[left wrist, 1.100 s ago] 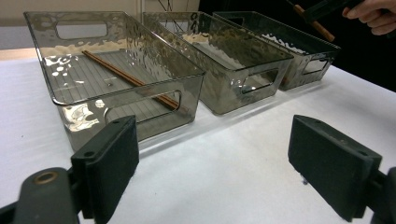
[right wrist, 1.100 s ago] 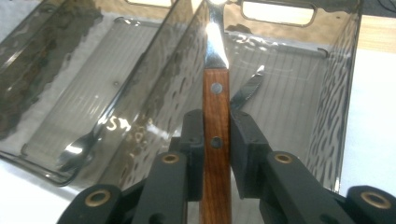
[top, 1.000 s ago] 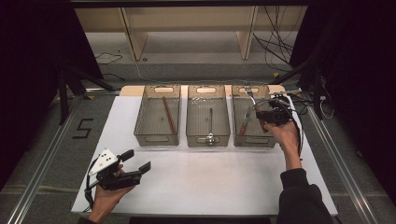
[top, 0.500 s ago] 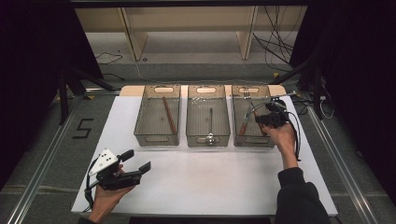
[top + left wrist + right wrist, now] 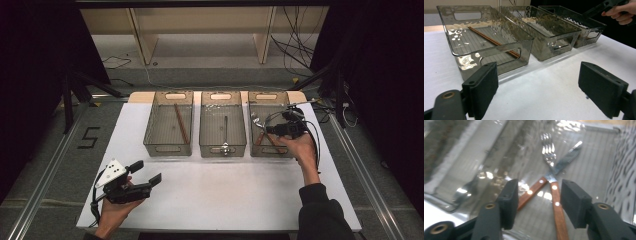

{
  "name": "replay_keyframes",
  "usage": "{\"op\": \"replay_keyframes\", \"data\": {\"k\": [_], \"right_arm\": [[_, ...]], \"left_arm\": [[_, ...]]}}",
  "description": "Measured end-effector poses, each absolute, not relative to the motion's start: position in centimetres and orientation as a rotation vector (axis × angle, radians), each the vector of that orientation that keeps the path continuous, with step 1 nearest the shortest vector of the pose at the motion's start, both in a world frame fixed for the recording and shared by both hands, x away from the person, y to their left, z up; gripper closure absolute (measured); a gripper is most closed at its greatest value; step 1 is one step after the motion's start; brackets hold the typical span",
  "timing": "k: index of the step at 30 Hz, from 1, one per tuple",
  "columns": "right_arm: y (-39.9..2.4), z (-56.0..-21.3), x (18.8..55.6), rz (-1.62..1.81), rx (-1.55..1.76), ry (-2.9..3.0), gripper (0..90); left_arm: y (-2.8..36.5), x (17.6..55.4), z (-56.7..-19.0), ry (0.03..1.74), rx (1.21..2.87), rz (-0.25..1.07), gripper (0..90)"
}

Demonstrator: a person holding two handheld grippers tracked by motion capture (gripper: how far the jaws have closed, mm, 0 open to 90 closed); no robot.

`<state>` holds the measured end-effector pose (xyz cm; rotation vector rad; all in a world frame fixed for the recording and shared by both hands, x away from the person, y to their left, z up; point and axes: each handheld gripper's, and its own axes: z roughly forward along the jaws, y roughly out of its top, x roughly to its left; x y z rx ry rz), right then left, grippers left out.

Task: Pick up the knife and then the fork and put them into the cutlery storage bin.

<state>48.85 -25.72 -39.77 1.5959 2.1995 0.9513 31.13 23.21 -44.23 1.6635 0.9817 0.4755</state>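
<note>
Hovering, right hand-held gripper (image 5: 537,202) just opened above fork (image 5: 552,195), knife (image 5: 541,186).

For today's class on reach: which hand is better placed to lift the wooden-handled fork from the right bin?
The right. The right gripper hangs over the right bin, jaws just opened above the fork and knife. The left gripper sits far off at the table's near edge.

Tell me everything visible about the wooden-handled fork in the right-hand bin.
The wooden-handled fork has shiny metal tines and a reddish-brown handle with pale rivets. It lies flat on the ribbed floor of the smoky clear plastic bin, crossing a matching wooden-handled serrated knife near their necks. The right gripper hovers above, jaws just opened, not touching it.
</note>
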Motion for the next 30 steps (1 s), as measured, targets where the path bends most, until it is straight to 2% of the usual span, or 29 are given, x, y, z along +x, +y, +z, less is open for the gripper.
{"op": "replay_keyframes", "data": {"k": [5, 16, 30], "right_arm": [[-25.2, -39.0, 47.1, 1.072, 1.507, 2.219, 38.7], [-23.5, -39.0, 42.1, 1.264, 1.306, 2.259, 29.3], [-22.9, -40.8, 37.0, 1.46, 1.204, 2.227, 24.4]], "left_arm": [[23.2, 31.1, -44.2, 0.982, 1.665, 0.473, 15.9], [23.0, 31.2, -44.3, 0.976, 1.68, 0.457, 15.9], [22.6, 31.3, -44.5, 0.958, 1.717, 0.411, 15.9]]}}
